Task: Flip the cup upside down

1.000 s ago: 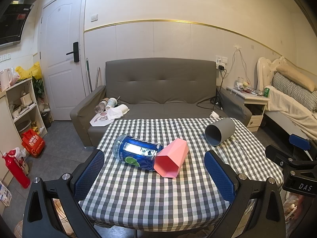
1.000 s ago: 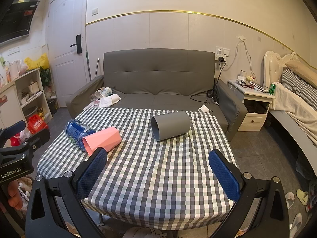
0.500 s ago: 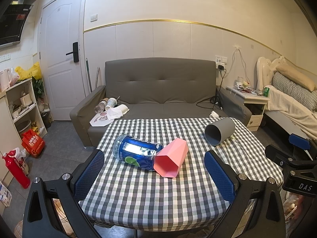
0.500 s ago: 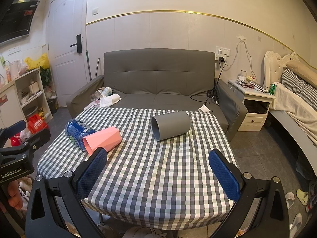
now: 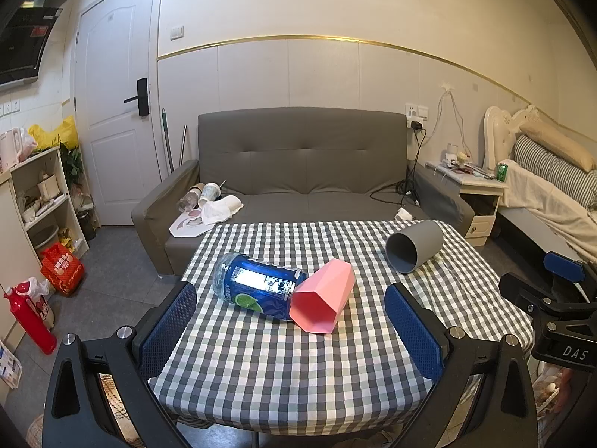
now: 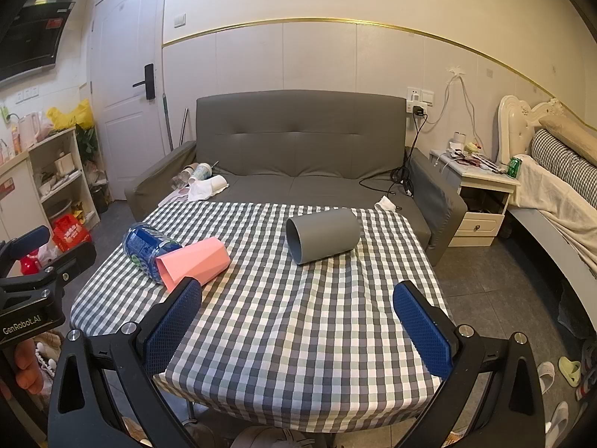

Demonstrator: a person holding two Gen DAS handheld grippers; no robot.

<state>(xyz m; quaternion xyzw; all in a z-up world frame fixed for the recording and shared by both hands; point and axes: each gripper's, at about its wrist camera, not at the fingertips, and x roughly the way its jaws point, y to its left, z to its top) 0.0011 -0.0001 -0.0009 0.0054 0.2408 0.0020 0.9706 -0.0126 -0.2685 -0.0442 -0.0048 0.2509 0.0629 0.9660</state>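
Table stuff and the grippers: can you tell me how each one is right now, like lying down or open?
Pink cup: lying on its side, touching the can.
Grey cup: lying on its side, apart from the others.
Can: lying on its side.
Left gripper: open, holding nothing.
Right gripper: open, holding nothing.
Door: closed.

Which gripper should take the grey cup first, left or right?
Probably right. The grey cup lies on its side almost straight ahead of the open right gripper. From the left gripper it sits far off to the right, with the pink cup and can directly ahead.
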